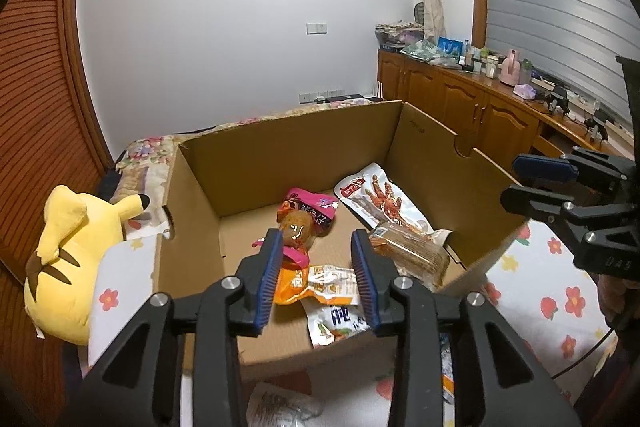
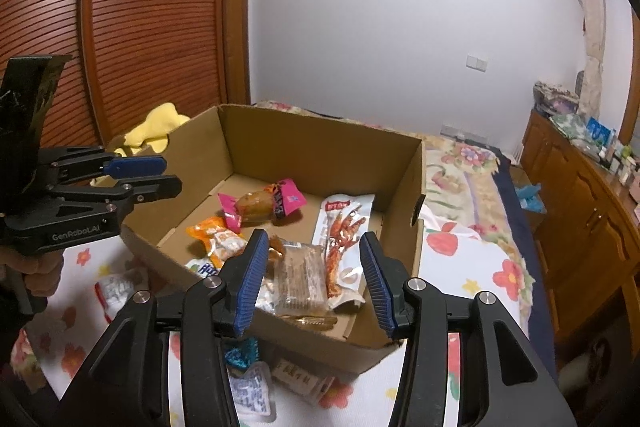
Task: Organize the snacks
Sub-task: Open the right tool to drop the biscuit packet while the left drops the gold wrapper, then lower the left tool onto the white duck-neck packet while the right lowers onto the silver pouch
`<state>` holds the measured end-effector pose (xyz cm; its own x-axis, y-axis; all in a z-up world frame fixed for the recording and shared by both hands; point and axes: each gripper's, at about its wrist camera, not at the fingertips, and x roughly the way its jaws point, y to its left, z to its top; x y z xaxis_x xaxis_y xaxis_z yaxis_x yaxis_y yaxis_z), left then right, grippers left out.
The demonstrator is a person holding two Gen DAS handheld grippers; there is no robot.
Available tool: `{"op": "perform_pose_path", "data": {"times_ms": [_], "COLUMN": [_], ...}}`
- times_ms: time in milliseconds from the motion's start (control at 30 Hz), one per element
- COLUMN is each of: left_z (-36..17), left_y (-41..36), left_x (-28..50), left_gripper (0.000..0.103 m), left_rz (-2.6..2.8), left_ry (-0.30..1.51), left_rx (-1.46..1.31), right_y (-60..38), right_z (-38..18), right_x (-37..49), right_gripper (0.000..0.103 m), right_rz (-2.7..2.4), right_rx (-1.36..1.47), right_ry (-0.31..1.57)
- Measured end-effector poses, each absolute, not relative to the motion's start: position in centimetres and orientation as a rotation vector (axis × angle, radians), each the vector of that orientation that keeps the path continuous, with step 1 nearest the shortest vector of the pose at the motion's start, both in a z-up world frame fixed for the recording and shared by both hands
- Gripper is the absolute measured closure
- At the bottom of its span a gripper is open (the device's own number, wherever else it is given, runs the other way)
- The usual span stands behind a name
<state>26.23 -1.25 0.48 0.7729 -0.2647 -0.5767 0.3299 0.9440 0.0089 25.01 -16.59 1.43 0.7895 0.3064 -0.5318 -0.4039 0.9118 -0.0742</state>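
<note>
The cardboard box (image 1: 288,147) is plain brown, and in it lie a pink snack packet (image 1: 306,215) and an orange one (image 1: 304,285). The plush toy (image 1: 76,247) at left is yellow with brown stripes; the bedsheet (image 1: 552,291) is white with red and yellow flowers.

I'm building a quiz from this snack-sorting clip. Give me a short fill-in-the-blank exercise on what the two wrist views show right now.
1. The snack packets already sorted lie inside an open ____ box.
2. The packet printed with red chicken feet is mostly ____ in colour.
3. The left gripper and the right gripper both have their fingers ____, holding nothing.
4. The plush toy left of the box is ____ in colour.

Missing words: cardboard; white; open; yellow
</note>
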Motion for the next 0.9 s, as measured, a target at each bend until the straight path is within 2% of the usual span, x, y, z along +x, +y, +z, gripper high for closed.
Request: {"op": "perform_pose_path", "data": {"times_ms": [500,900], "left_z": [1.1,-3.8], "left_y": [1.4,3.0], "left_x": [19.4,17.8], "left_gripper": [0.061,0.059], "left_rz": [-0.292,-0.266], "left_ry": [0.585,0.682], "left_rx": [0.113,0.101], "right_y": [-15.4,-15.1], "right_z": [2.9,0.1], "right_x": [18.0,15.6], "right_gripper": [0.048,0.037], "right_rz": [0.392,0.399], "right_rx": [-0.180,-0.153], "right_ry": [0.503,0.566]}}
